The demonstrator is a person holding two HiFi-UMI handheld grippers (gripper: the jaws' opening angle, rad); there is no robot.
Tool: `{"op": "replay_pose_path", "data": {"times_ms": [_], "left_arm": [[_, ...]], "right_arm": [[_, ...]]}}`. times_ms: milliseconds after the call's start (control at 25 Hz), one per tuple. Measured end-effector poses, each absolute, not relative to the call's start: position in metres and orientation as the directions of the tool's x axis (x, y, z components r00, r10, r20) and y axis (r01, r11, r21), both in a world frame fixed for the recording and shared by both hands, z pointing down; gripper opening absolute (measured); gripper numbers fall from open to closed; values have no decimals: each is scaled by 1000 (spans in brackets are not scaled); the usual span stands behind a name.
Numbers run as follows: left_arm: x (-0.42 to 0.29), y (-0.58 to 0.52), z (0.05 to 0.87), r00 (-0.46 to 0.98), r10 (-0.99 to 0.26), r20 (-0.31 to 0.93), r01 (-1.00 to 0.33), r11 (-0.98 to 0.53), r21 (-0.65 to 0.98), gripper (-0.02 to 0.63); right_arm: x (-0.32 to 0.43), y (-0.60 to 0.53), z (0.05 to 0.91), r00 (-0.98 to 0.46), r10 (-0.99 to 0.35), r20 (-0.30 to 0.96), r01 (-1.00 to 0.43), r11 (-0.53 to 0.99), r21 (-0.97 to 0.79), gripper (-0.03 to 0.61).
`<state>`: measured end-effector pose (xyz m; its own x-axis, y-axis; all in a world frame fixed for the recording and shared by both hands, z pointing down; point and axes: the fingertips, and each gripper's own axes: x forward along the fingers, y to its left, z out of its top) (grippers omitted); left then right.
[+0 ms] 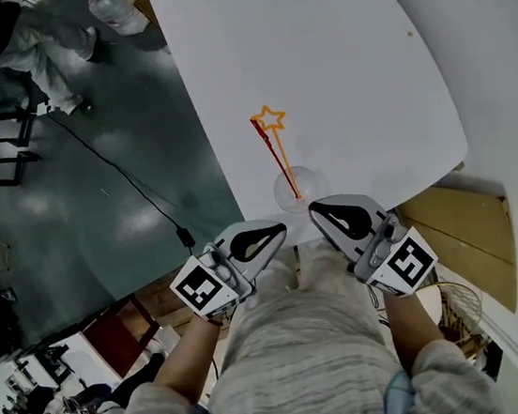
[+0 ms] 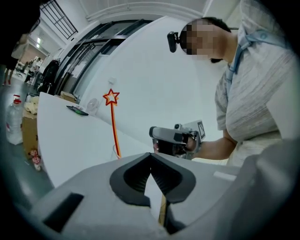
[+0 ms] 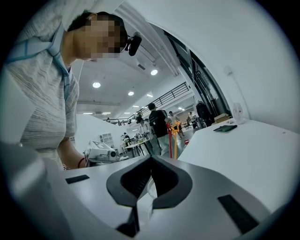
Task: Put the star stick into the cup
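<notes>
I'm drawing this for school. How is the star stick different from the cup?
The star stick is orange, thin and tall; the cup is clear, round and short. The star stick leans; the cup stands upright. Shared: both are on the white table, and the star stick's lower end sits inside the cup.

- White table (image 1: 335, 68): clear cup (image 1: 305, 186) stands at its near edge.
- Star stick (image 1: 272, 138): in the cup, leaning, star uppermost.
- Left gripper (image 1: 279, 231), right gripper (image 1: 316, 209): close to the cup, one each side; contact undetermined.
</notes>
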<state>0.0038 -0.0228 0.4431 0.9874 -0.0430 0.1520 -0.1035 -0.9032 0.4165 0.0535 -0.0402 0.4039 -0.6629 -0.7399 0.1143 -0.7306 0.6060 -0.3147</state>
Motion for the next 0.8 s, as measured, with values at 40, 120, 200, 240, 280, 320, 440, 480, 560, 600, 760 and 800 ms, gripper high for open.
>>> {"op": "replay_pose_path", "data": {"times_ms": [40, 120, 200, 240, 280, 320, 440, 480, 560, 600, 760, 800], "left_arm": [[4, -24, 441, 987, -50, 150, -107, -907, 408, 14], [5, -26, 436, 989, -56, 137, -107, -911, 397, 14], [4, -28, 431, 991, -62, 123, -106, -911, 398, 14], [4, -29, 428, 991, -65, 117, -107, -911, 399, 14], [4, -30, 426, 991, -68, 113, -108, -910, 400, 14], [3, -30, 424, 991, -70, 110, -109, -910, 400, 14], [4, -30, 420, 992, -72, 100, -107, -912, 397, 14], [4, -29, 419, 992, -73, 99, -107, -912, 396, 14], [4, -29, 417, 992, -77, 96, -109, -912, 395, 14], [4, -29, 416, 992, -79, 94, -110, -912, 394, 14], [5, -27, 411, 993, -80, 84, -107, -912, 395, 14], [5, -26, 411, 993, -78, 84, -105, -913, 394, 14]], "right_arm": [[53, -39, 404, -662, -740, 121, -732, 604, -316, 9], [54, -37, 403, -656, -743, 133, -741, 600, -303, 9], [52, -38, 399, -653, -745, 134, -746, 602, -287, 9], [51, -38, 397, -655, -743, 138, -746, 605, -279, 8], [50, -38, 395, -657, -740, 141, -745, 610, -269, 9], [49, -38, 393, -660, -738, 144, -744, 615, -259, 8], [49, -37, 393, -659, -733, 168, -748, 613, -256, 9], [49, -36, 392, -660, -732, 172, -747, 614, -254, 9], [48, -36, 389, -663, -729, 173, -745, 619, -246, 8], [48, -36, 387, -664, -728, 173, -745, 622, -241, 9], [48, -35, 383, -667, -723, 180, -743, 629, -229, 8], [47, -34, 383, -669, -720, 183, -741, 631, -230, 8]]}}
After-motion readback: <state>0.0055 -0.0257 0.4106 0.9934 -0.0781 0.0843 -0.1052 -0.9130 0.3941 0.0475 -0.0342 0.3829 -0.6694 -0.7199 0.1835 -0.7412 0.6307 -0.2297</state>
